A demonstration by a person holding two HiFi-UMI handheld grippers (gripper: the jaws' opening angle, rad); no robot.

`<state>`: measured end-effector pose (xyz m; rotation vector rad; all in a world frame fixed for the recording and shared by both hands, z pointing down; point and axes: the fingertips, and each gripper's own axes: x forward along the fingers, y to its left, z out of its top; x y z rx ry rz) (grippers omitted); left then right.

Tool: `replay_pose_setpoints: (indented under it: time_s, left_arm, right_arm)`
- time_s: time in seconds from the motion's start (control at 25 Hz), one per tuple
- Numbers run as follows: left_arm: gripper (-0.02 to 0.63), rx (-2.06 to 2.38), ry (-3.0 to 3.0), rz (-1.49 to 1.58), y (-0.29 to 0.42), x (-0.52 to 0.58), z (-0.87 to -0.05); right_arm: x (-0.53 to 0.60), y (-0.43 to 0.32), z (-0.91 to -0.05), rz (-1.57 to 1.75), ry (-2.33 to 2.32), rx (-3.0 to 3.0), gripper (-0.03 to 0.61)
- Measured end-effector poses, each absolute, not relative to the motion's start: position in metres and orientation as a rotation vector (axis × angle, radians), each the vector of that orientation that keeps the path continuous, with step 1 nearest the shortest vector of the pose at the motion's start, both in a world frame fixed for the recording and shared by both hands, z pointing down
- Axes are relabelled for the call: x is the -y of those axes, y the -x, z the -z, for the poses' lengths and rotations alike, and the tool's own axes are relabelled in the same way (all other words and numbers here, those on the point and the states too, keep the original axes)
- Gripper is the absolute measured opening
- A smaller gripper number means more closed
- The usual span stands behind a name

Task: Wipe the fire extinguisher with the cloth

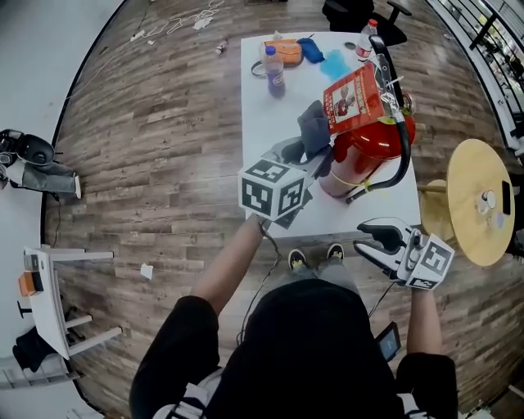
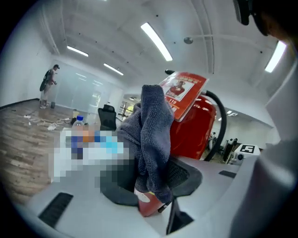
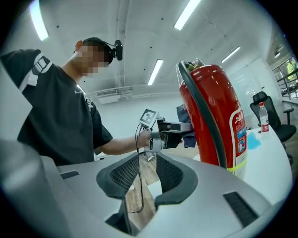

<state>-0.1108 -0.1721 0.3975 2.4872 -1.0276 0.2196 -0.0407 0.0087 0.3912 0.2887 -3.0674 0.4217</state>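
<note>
A red fire extinguisher point(image 1: 370, 152) with a black hose point(image 1: 404, 123) and a red label card stands on the white table point(image 1: 262, 123), near its right edge. My left gripper point(image 1: 316, 160) is just left of it, shut on a grey-blue cloth point(image 1: 313, 125). In the left gripper view the cloth point(image 2: 152, 130) bunches up between the jaws of the left gripper point(image 2: 152, 179), with the extinguisher point(image 2: 194, 128) close behind. My right gripper point(image 1: 370, 240) hovers off the table's near right corner, open and empty. The right gripper point(image 3: 148, 174) view has the extinguisher point(image 3: 213, 116) at its right.
At the table's far end stand a bottle of purple drink point(image 1: 274, 70), orange and blue items point(image 1: 291, 51) and a red-capped water bottle point(image 1: 367, 38). A round wooden side table point(image 1: 479, 200) stands to the right, a black chair point(image 1: 360, 12) beyond the table.
</note>
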Motion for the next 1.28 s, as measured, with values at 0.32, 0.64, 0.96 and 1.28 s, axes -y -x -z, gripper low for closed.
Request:
replay_pose_setpoints:
  time_s: [0.32,0.64,0.96,1.28]
  left_arm:
    - [0.149,0.942,-2.574,-0.629,0.106,0.192,-0.448]
    - [0.172,0.824,-3.046,-0.952,0.092,0.164,-0.388]
    - [0.213,0.628,-2.977,-0.607,0.083,0.138,-0.37]
    - [0.213,0.649,-2.902,-0.275,0.094,0.144,-0.348]
  right_arm:
    - [-0.02,0.023,-0.404,-0.443,-0.356,3.039,0.123]
    - [-0.021,0.018,-0.402,-0.429,-0.377,3.087,0.123]
    - [-0.015,0.013,-0.403,-0.422,-0.407,3.103,0.117]
    - [-0.014,0.012,-0.408,-0.436,-0.445,3.105,0.109]
